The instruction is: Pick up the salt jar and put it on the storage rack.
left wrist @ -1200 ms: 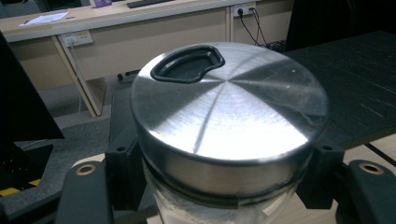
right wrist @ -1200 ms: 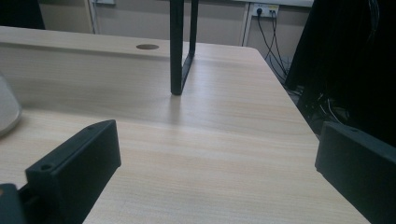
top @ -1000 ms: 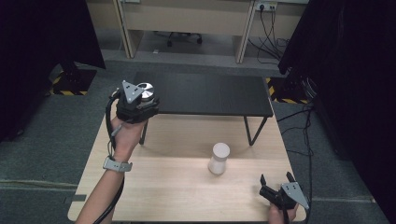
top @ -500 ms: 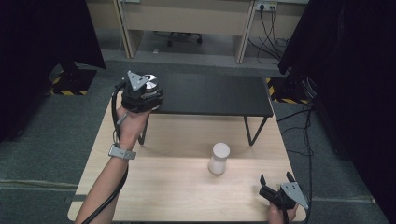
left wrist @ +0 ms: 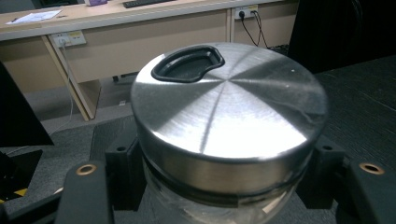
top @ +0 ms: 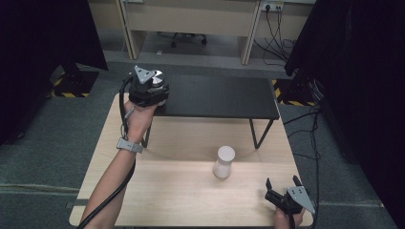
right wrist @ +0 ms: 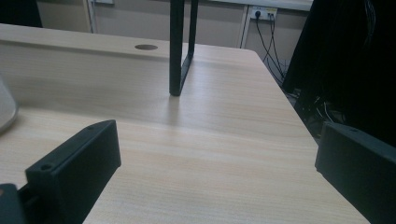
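Note:
A glass jar with a brushed steel lid (left wrist: pixel 229 112) sits clamped between the jaws of my left gripper (top: pixel 152 93), which is shut on it. The person's left hand holds it up over the left end of the black raised shelf (top: pixel 224 98). In the high view the steel lid (top: pixel 156 76) shows just beyond the gripper's grey plate. My right gripper (top: pixel 282 185) rests low at the front right corner of the wooden table (top: pixel 181 191), jaws wide open with nothing between them. Its own view looks along the bare tabletop (right wrist: pixel 210 154).
A white cylindrical cup (top: pixel 223 162) stands on the table in front of the shelf, right of centre. The shelf's black metal leg (right wrist: pixel 177 46) stands ahead of my right gripper. Dark curtains flank both sides; cables (top: pixel 315 124) trail on the floor at right.
My left gripper has carried the jar forward and slightly right, from the table's left edge to over the shelf's left end. The right gripper has stayed put.

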Action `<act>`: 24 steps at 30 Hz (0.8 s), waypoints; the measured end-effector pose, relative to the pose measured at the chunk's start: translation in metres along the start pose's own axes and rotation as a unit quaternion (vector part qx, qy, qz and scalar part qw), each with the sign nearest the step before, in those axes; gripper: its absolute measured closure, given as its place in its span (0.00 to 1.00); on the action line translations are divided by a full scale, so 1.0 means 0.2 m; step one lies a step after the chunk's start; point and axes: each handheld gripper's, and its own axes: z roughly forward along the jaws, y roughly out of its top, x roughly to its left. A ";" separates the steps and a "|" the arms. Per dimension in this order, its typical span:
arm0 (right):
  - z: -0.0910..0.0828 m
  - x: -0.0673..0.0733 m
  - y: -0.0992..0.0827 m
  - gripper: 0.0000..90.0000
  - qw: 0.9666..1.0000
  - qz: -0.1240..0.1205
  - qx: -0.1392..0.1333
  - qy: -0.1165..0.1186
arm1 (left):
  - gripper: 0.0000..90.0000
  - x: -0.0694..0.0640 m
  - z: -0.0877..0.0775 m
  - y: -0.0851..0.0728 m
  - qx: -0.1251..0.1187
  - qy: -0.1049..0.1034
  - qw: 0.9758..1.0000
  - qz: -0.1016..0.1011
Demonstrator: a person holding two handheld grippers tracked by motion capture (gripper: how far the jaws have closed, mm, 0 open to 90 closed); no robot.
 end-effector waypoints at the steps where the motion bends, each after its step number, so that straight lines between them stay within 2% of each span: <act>1: 0.00 0.00 0.00 0.00 1.000 0.000 0.000 0.000 | 0.35 0.00 0.01 0.00 0.001 0.000 1.000 0.001; 21: 0.00 0.00 0.00 0.00 1.000 0.000 0.000 -0.001 | 0.35 0.01 0.08 0.01 0.013 0.004 1.000 -0.003; 24: 0.00 0.00 0.00 0.00 1.000 -0.002 0.000 -0.001 | 0.35 0.03 0.09 0.01 0.018 -0.002 1.000 -0.003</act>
